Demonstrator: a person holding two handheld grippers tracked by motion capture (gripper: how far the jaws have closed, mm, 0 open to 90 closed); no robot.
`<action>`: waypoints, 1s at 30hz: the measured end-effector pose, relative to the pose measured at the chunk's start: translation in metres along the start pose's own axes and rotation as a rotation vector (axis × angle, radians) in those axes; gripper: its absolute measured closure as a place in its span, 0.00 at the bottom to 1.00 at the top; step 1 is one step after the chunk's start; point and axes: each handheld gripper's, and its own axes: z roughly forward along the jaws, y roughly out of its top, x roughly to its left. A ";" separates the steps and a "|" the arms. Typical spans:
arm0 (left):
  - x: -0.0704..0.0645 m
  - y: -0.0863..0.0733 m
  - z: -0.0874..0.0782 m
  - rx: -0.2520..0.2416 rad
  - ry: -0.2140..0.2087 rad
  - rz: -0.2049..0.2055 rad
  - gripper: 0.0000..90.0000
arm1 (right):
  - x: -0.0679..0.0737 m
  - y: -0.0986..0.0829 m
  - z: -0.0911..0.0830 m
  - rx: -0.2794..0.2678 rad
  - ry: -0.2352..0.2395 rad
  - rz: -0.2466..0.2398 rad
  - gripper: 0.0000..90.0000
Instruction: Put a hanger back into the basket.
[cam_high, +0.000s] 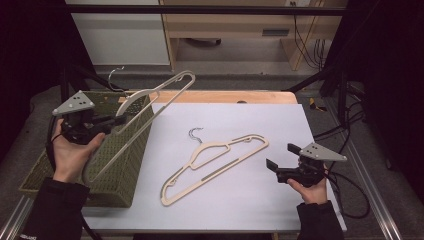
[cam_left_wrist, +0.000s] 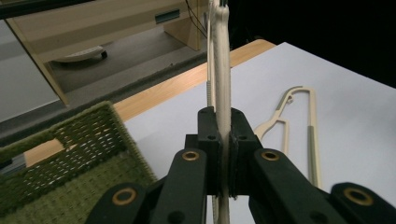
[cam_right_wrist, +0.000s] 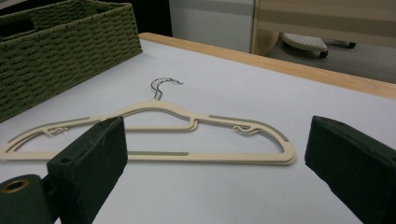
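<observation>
The tabletop (cam_high: 250, 200), covered by a white sheet, shows a strip of bare wood along its far edge. Open surface lies at the near edge and the far right. The green woven basket (cam_high: 127, 165) sits at the left edge of the tabletop, its right wall bordering the sheet. A cream hanger (cam_high: 150, 105) is held in the air, tilted over the basket, its far end reaching beyond the basket's far rim and its wire hook above the rim. A second cream hanger (cam_high: 215, 167) lies flat mid-sheet, well apart from the basket, hook pointing to the far side. The left tongs (cam_high: 119, 120) are clamped tight on the lifted hanger's bar. The right tongs (cam_high: 274, 170) stand wide open, empty, low over the sheet just right of the flat hanger
</observation>
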 end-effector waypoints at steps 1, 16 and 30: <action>0.004 -0.001 -0.001 0.005 0.008 -0.002 0.96 | 0.000 0.000 0.000 0.001 0.000 -0.001 0.07; 0.067 -0.032 -0.016 0.055 0.106 0.003 0.96 | -0.001 -0.001 0.001 0.010 0.001 0.000 0.07; 0.102 -0.072 -0.029 0.108 0.149 -0.002 0.96 | -0.001 -0.002 0.003 0.017 0.004 -0.007 0.06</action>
